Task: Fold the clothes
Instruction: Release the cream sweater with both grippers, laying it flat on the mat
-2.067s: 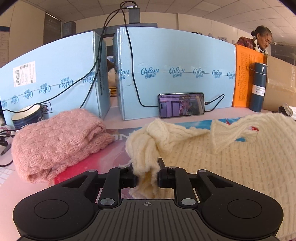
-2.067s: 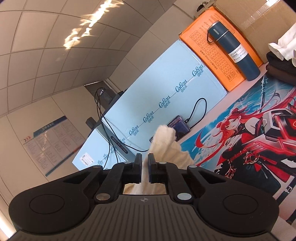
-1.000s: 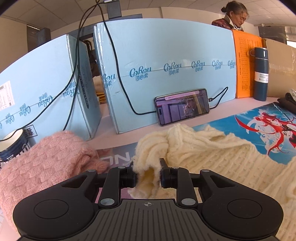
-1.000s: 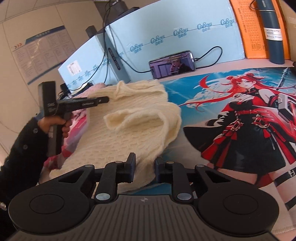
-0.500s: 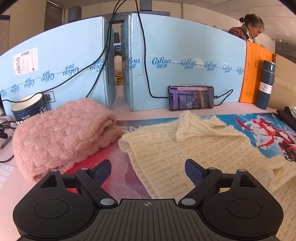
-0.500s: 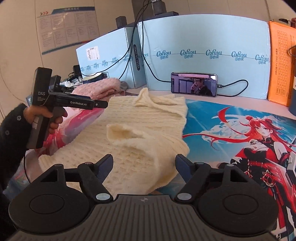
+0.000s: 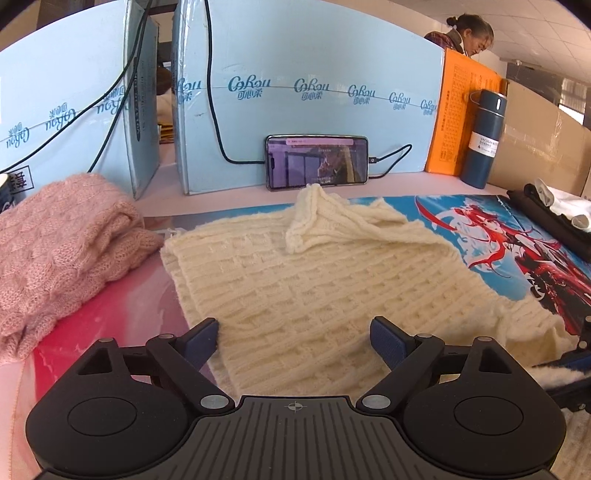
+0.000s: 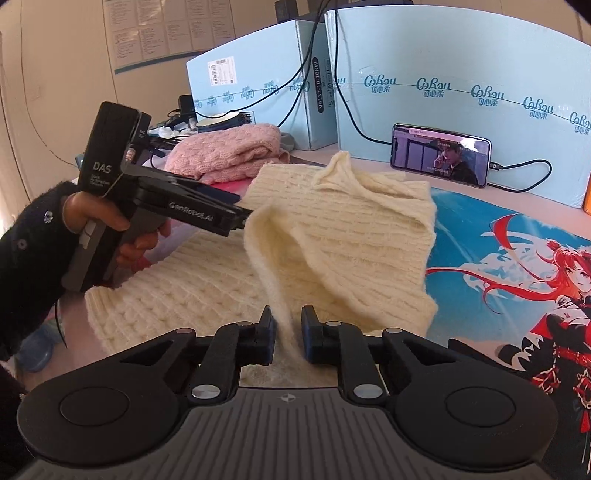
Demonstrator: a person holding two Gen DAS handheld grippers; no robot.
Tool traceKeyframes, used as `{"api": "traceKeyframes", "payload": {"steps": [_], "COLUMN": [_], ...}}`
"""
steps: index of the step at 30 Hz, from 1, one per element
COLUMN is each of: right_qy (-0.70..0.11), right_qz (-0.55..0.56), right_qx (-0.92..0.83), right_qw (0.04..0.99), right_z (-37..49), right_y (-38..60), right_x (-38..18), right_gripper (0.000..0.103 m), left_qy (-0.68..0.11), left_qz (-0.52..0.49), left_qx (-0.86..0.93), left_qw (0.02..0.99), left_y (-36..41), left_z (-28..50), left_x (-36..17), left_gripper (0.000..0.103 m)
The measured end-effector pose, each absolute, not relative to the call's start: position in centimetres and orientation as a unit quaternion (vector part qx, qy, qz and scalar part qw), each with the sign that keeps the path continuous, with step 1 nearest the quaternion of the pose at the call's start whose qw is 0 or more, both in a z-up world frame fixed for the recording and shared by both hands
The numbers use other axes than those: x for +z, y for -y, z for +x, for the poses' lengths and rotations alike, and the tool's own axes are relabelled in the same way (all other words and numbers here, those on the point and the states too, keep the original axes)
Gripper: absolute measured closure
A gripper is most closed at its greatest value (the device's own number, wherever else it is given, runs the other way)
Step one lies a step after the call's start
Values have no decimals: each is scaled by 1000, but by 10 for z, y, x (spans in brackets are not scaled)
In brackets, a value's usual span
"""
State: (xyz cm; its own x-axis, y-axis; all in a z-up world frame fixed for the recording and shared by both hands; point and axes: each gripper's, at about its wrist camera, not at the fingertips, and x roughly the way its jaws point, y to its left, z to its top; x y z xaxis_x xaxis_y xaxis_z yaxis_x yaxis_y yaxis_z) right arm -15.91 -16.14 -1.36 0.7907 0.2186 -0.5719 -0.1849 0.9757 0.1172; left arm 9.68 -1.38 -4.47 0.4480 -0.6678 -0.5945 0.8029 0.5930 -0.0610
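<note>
A cream knitted sweater (image 7: 306,280) lies spread on the printed desk mat (image 7: 491,240). My left gripper (image 7: 293,338) is open and empty, low over the sweater's near left part. My right gripper (image 8: 288,332) is shut on a fold of the cream sweater (image 8: 332,236) and lifts that edge off the mat. In the right wrist view the left gripper (image 8: 236,218) hovers beside the lifted fold, held by a hand. A folded pink sweater (image 7: 55,247) lies on the left; it also shows in the right wrist view (image 8: 229,151).
Light blue cardboard boxes (image 7: 295,96) stand along the back with cables. A phone (image 7: 317,162) leans against them. A blue vacuum bottle (image 7: 484,140) stands by an orange board (image 7: 454,110). Dark and white clothes (image 7: 554,214) lie at the far right. A person (image 7: 465,33) stands behind.
My left gripper let go of the sweater, opened and stayed open over it. My right gripper opened half a second ago, then closed on a fold of the sweater and lifted it.
</note>
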Motion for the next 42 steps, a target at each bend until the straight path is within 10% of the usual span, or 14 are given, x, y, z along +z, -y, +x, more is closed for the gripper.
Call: {"api": "traceKeyframes", "payload": {"steps": [4, 8, 14, 26, 39, 42], "right_qy": [-293, -254, -196, -219, -312, -304], "right_qz": [37, 63, 91, 213, 36, -12], "right_qx": [123, 148, 159, 121, 173, 156], "right_qw": [948, 954, 963, 945, 934, 940], "right_z": [-160, -169, -155, -46, -108, -110], "right_y": [154, 167, 197, 243, 166, 157], "right_x": [-9, 7, 26, 9, -11, -14], "right_gripper": [86, 50, 32, 39, 31, 71], "left_qy": [-288, -263, -254, -249, -252, -250], "left_qz": [123, 105, 31, 23, 18, 22], "left_qx": [-440, -407, -398, -417, -421, -428], "left_qw": [841, 868, 881, 874, 871, 869], "left_y": [26, 21, 17, 2, -1, 1], "left_z": [106, 121, 139, 138, 135, 132], "left_x": [-43, -27, -19, -30, -31, -32], "left_gripper": [13, 12, 10, 10, 10, 10]}}
